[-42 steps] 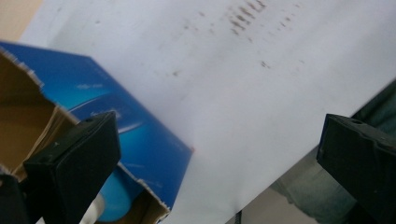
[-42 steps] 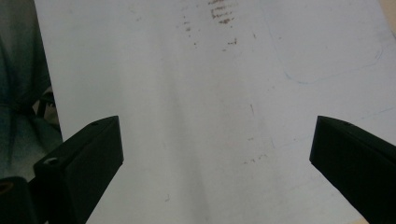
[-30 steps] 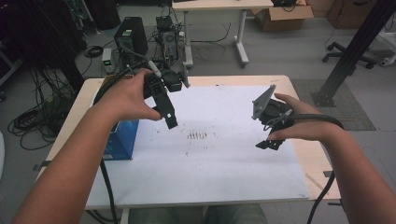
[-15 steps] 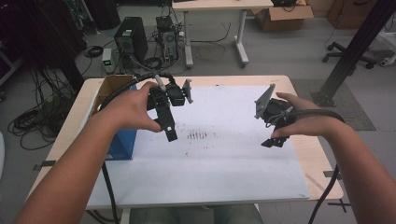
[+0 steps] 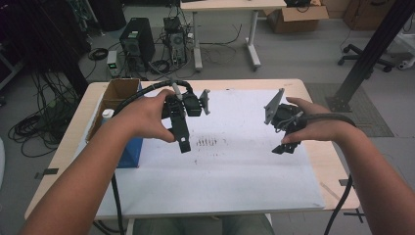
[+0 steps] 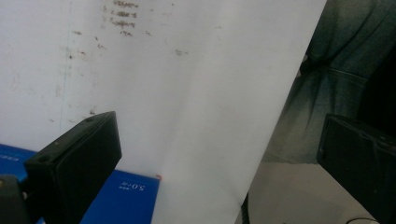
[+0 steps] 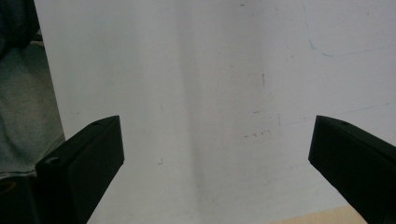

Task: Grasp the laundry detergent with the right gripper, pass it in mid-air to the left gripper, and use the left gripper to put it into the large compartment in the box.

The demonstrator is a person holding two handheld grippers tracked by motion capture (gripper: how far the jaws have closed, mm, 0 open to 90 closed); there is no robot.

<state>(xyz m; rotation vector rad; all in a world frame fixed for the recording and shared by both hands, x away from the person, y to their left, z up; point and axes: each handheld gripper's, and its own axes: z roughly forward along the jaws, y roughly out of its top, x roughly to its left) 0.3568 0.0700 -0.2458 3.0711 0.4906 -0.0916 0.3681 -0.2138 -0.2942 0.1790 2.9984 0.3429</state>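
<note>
While both tools hover, a blue box (image 5: 131, 149) lies left

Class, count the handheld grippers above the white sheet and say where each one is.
2. The left gripper hangs over the white sheet near the blue box; the right gripper hangs over the sheet's right part. Both have jaws apart.

A wooden table (image 5: 327, 169) carries a smudged white sheet (image 5: 235, 171); a blue box (image 5: 131, 152) lies at its left.
</note>
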